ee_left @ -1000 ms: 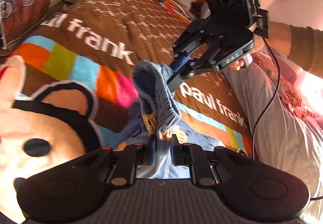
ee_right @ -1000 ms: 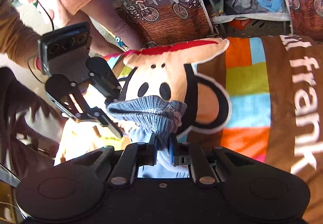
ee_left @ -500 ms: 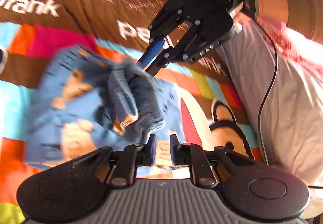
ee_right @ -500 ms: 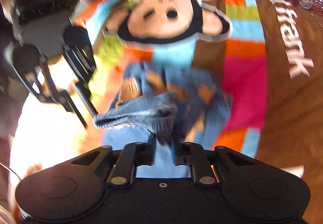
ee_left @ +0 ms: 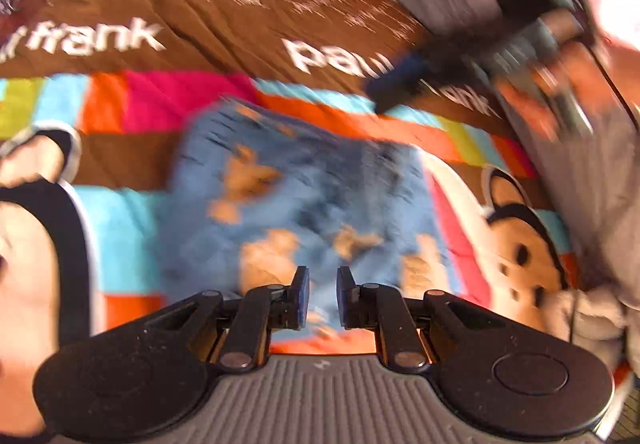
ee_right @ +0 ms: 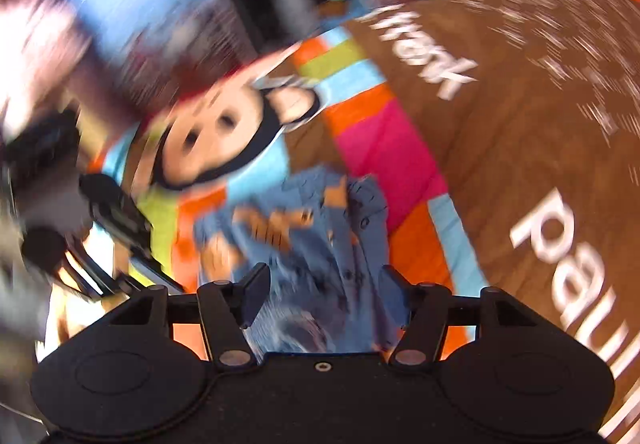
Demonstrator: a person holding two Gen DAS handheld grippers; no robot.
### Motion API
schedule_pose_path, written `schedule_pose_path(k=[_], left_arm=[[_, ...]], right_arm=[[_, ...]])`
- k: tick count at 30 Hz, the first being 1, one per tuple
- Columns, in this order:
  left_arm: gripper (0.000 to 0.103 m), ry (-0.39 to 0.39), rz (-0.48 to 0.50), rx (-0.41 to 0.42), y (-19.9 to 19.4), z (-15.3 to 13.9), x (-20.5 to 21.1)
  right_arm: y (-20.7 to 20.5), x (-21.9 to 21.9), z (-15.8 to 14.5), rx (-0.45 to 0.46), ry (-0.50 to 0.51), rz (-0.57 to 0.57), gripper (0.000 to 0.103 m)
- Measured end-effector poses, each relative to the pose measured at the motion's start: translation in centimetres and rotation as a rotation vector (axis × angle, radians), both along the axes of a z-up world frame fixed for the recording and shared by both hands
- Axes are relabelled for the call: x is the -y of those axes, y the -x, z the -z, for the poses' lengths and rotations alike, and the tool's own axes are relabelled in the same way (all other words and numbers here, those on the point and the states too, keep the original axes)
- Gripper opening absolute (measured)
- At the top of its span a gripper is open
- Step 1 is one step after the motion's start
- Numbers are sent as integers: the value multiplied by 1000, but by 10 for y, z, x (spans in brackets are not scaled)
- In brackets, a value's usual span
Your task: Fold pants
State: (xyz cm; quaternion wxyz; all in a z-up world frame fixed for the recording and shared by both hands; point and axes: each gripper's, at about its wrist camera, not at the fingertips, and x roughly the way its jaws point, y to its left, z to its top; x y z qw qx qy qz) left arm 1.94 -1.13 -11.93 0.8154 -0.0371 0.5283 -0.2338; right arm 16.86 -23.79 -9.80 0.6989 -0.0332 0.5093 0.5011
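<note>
The small blue pants with tan animal prints lie flat on the colourful blanket. They also show in the right wrist view. My left gripper hovers over their near edge, its fingers a narrow gap apart and nothing between them. My right gripper is wide open above the pants and holds nothing. It appears blurred at the upper right of the left wrist view. The left gripper shows at the left of the right wrist view.
The blanket has a brown "paul frank" area and monkey faces. Grey bedding lies along the right side. Both views are motion-blurred.
Both grippers have let go of the pants' waistband, which now lies down on the folded pants. The right gripper has opened wide and both have pulled back.
</note>
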Motion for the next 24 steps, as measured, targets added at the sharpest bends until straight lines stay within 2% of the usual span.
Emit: schedule_pose_path(k=[3, 6, 10, 13, 15, 16, 17, 19, 24], left_arm=[[18, -48, 5, 60, -20, -2, -8], [27, -103, 7, 74, -41, 5, -4], [39, -184, 9, 47, -59, 24, 12], [45, -181, -11, 19, -61, 30, 14], [47, -179, -20, 8, -63, 33, 15], [49, -177, -20, 5, -64, 33, 14], [53, -177, -20, 3, -64, 33, 15], [55, -176, -15, 3, -64, 32, 16], [59, -170, -2, 6, -64, 26, 17]], right_arm=[[26, 23, 16, -52, -25, 234, 63], [54, 42, 39, -100, -45, 457, 63], [78, 37, 57, -125, -76, 620, 63], [84, 28, 69, -158, -83, 697, 63], [89, 18, 70, -141, -72, 706, 62], [91, 16, 70, -135, -60, 716, 56], [93, 16, 70, -129, -59, 728, 40], [96, 21, 69, -141, -78, 757, 22], [109, 27, 51, -138, -122, 771, 18]])
